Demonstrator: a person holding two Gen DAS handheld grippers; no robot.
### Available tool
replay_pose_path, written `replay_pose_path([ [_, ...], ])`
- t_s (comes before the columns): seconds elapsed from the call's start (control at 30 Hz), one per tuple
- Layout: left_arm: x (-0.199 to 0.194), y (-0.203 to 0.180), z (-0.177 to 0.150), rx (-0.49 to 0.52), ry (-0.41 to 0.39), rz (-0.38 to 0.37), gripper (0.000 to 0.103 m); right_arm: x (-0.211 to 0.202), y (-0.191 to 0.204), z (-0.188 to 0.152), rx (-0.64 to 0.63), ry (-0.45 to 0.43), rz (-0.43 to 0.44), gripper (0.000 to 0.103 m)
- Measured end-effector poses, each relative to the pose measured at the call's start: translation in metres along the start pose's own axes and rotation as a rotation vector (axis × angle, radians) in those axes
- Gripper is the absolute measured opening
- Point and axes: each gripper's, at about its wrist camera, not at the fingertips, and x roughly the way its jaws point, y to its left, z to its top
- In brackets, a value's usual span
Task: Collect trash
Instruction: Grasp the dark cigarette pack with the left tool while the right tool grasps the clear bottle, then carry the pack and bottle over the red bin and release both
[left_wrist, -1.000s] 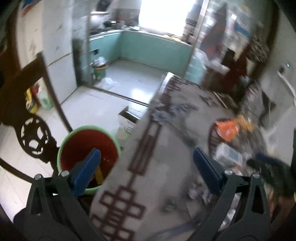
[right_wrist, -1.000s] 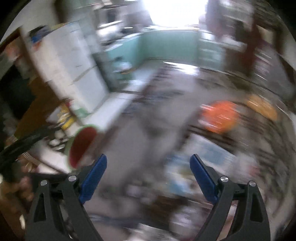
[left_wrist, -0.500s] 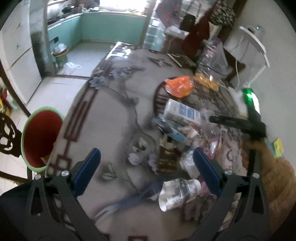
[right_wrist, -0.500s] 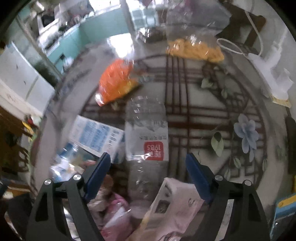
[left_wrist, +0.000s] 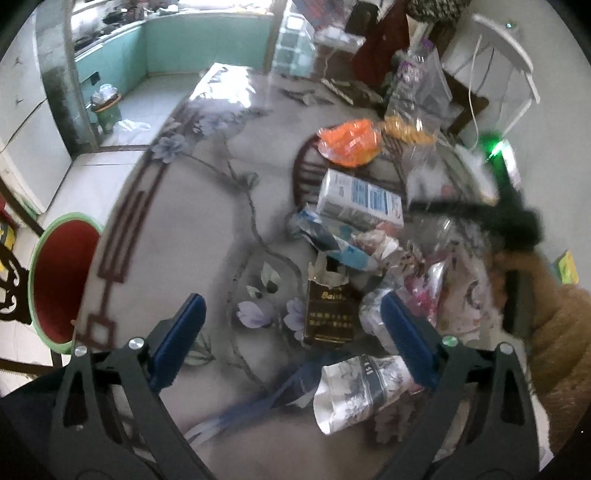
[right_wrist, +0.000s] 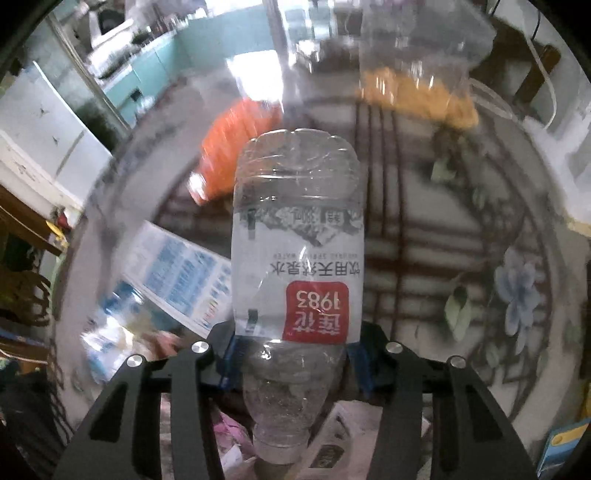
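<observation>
Right tool (right_wrist: 291, 363): jaws just closing, now clamped on clear water bottle (right_wrist: 297, 258) at lower shoulder, below label; base points away from tool, neck toward camera.
Risk: thin empty plastic may buckle or squirt out; long body beyond pads may swing on lift, sweep milk carton (right_wrist: 177, 273) or orange bag (right_wrist: 236, 147).
Left tool (left_wrist: 291, 338): jaws apart, nothing between pads, over dark cigarette pack (left_wrist: 327, 314) and crumpled paper cup (left_wrist: 364, 387) on table (left_wrist: 184, 229).
Risk: pads may snag neighbouring wrappers.
Red bin (left_wrist: 59, 280) sits below table edge, well apart from litter; carry could drop bottle short.
</observation>
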Motion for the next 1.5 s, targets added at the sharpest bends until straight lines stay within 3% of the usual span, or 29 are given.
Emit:
replay_pose_path([
  [0.2,0.033,-0.013,0.002,0.044,0.071,-0.041,0.085,-0.055,0.004,-0.006,0.041,-0.144,0.091,0.047],
  [0.3,0.049,-0.019,0.001,0.062,0.107,-0.051,0.082,-0.066,0.011,-0.009,0.051,-0.166,0.117,0.047],
  [0.53,0.089,-0.032,-0.007,0.114,0.213,-0.027,0.067,-0.063,0.013,-0.017,0.055,-0.151,0.116,0.047],
  [0.67,0.103,-0.033,-0.006,0.111,0.228,-0.016,0.056,-0.060,0.017,-0.023,0.062,-0.140,0.124,0.047],
  [0.7,0.102,-0.033,-0.004,0.106,0.217,-0.025,0.047,-0.060,0.019,-0.024,0.059,-0.141,0.124,0.047],
  [0.8,0.101,-0.029,-0.001,0.093,0.205,-0.030,0.044,-0.063,0.026,-0.024,0.043,-0.151,0.125,0.047],
  [0.97,0.063,-0.016,0.011,0.047,0.094,-0.021,0.043,-0.080,0.043,-0.023,0.016,-0.199,0.141,0.047],
  [1.3,-0.063,0.002,0.050,-0.052,-0.307,0.155,0.044,-0.138,0.097,-0.016,-0.109,-0.364,0.190,0.047],
  [1.5,-0.116,0.024,0.061,-0.102,-0.417,0.199,0.044,-0.162,0.120,-0.014,-0.163,-0.415,0.217,0.047],
])
